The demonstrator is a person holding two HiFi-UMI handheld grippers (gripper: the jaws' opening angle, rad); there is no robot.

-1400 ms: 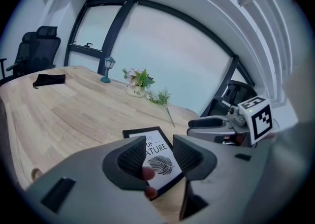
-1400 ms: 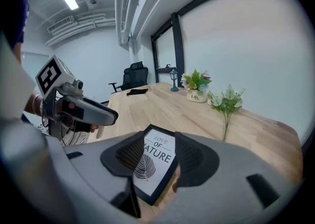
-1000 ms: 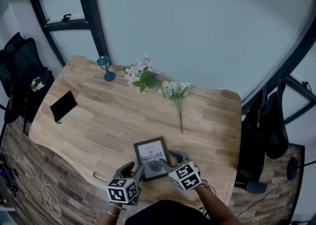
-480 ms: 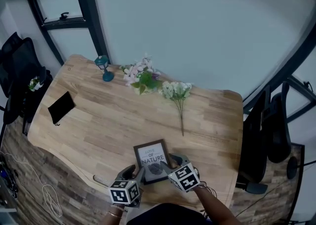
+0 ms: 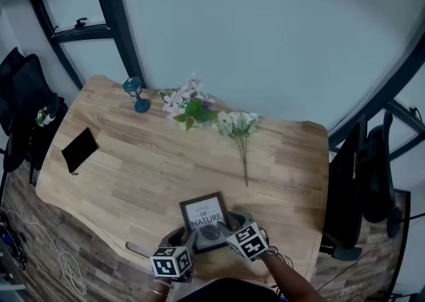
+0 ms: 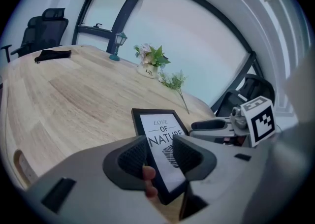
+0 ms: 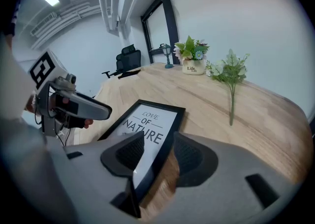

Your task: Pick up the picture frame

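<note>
Surface: pale wood table [image 5: 133, 181], wavy near edge.
Far side: I see a teal lantern [image 5: 136, 93] upright, a flower pot [image 5: 190, 109] near it.
Right of pot: loose flower sprig [image 5: 239, 127], lying flat.
Left end: black pouch [image 5: 80, 149].
Near edge: picture frame [image 5: 204, 216], face up.

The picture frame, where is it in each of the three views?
Head view: picture frame low centre, lying on the table.
Left gripper view: picture frame lower centre, its left edge between the open jaws of the left gripper.
Right gripper view: picture frame lower centre-left, its right edge between the open jaws of the right gripper.
Shared landmark: the potted flowers, beyond the frame in all three.
</note>
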